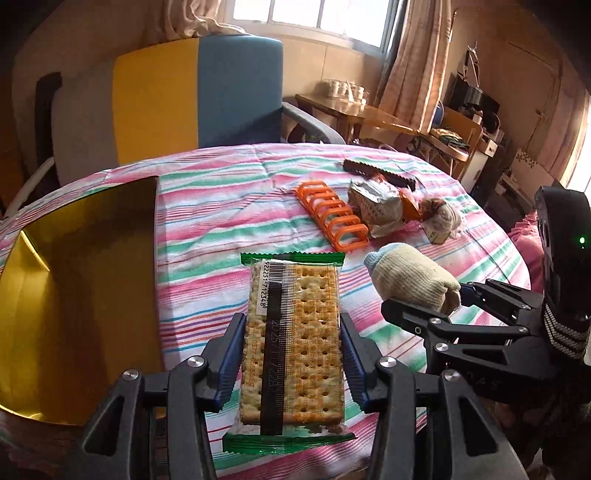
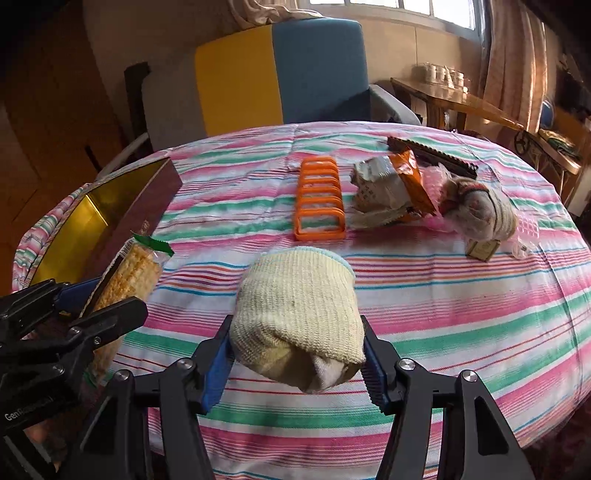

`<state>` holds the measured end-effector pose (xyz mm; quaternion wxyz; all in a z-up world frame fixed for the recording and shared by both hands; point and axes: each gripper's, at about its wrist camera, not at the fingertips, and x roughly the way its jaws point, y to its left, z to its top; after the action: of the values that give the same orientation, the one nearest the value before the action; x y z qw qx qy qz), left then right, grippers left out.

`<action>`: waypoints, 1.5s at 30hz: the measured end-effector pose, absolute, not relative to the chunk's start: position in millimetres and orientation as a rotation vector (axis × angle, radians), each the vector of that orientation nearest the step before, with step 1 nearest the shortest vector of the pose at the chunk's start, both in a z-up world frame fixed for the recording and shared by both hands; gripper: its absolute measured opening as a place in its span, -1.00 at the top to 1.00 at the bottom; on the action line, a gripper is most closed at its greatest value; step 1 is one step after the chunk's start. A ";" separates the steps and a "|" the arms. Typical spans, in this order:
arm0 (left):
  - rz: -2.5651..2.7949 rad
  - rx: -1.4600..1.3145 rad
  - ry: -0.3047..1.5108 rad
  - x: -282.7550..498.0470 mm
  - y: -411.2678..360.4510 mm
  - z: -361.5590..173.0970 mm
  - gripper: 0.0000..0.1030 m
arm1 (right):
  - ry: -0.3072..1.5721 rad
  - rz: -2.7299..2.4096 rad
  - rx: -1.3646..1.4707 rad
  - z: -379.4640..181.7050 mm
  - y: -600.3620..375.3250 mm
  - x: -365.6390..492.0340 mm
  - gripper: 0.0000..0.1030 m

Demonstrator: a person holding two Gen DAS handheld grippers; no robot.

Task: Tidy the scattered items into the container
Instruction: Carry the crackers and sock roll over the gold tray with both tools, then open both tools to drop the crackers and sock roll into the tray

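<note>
- the left claw (image 1: 291,363) is gripping the cracker pack (image 1: 291,347), lifted off the desk (image 1: 207,206).
- the right claw (image 2: 297,360) is squeezing the rolled sock (image 2: 297,317).
- both are carrying; next, moving to the gold box (image 1: 74,295), left of the left claw, and releasing inside.

A striped cloth (image 2: 443,302) covers the round table. Behind it stands a chair (image 2: 280,77) with a yellow and blue back. A window (image 1: 314,14) with curtains (image 1: 413,74) lets in light. A wooden side table (image 1: 351,107) holds white cups (image 1: 343,90)

Cracker pack (image 1: 291,343), cream sock (image 2: 299,321) (both clamped, lifted).
</note>
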<state>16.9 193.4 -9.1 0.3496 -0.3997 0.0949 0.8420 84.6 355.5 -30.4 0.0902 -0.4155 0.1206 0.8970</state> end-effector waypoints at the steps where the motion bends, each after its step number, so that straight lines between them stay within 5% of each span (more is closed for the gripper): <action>1: 2.201 -1.032 0.235 14.3 187.2 -5.5 0.04 | 0.354 2.696 -1.226 -24.9 349.4 79.2 -0.19; 18: 2.564 -1.146 0.046 -59.6 47.2 -7.5 0.04 | 0.121 3.066 -1.242 14.6 209.7 -27.0 -0.19; 45: 2.615 -1.367 0.039 -114.9 -4.2 -53.4 0.01 | 0.195 2.906 -1.565 -38.9 162.5 -103.6 -0.35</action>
<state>-114.9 -4.2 -53.4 0.0951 -0.4612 0.0131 0.8821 -103.6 162.5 -38.9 -0.0824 -0.4718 0.0588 0.8759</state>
